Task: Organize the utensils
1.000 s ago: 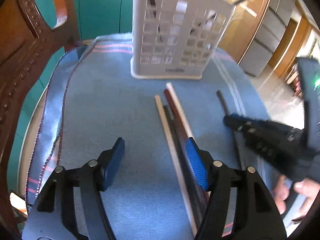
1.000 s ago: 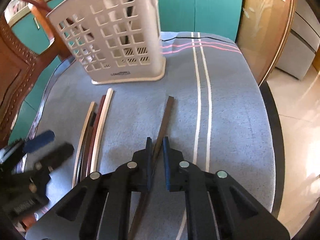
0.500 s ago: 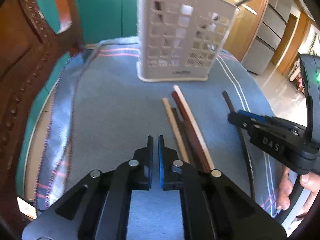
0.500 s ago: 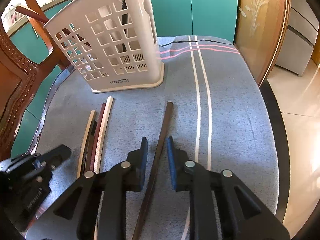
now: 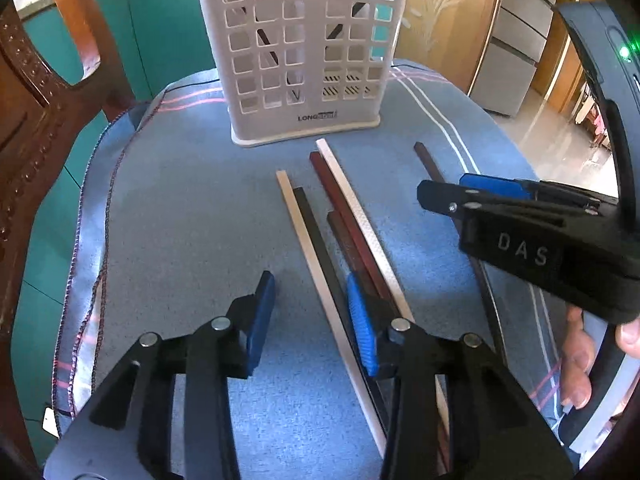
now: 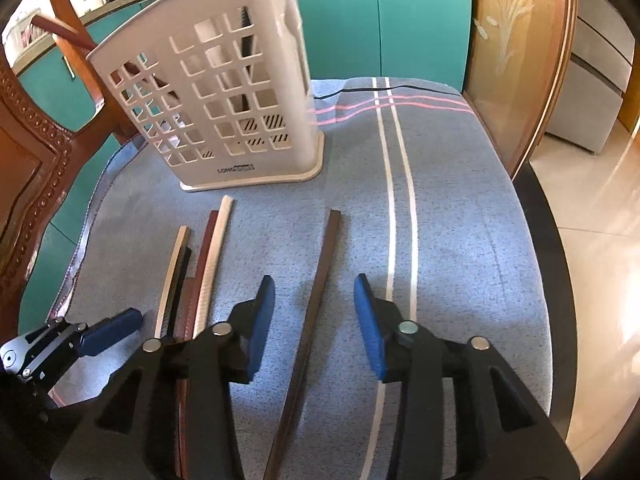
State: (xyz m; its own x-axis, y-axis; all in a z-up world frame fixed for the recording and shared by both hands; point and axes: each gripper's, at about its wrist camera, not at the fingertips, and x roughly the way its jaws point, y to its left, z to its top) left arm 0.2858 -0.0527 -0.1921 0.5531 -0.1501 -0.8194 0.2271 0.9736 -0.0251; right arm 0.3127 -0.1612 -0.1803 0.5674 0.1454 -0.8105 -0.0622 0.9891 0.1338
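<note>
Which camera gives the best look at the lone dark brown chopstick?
The right wrist view: the dark brown chopstick lies unobstructed on the cloth, running between the open right gripper fingers. In the left wrist view, the right gripper body covers most of it; only its far tip shows.

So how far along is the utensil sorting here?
Partly done: a few sticks already stand in the white basket. Nothing is held; the right gripper, jaws just opened, straddles the lone brown chopstick. The left gripper is open. Five more lie bundled.
</note>
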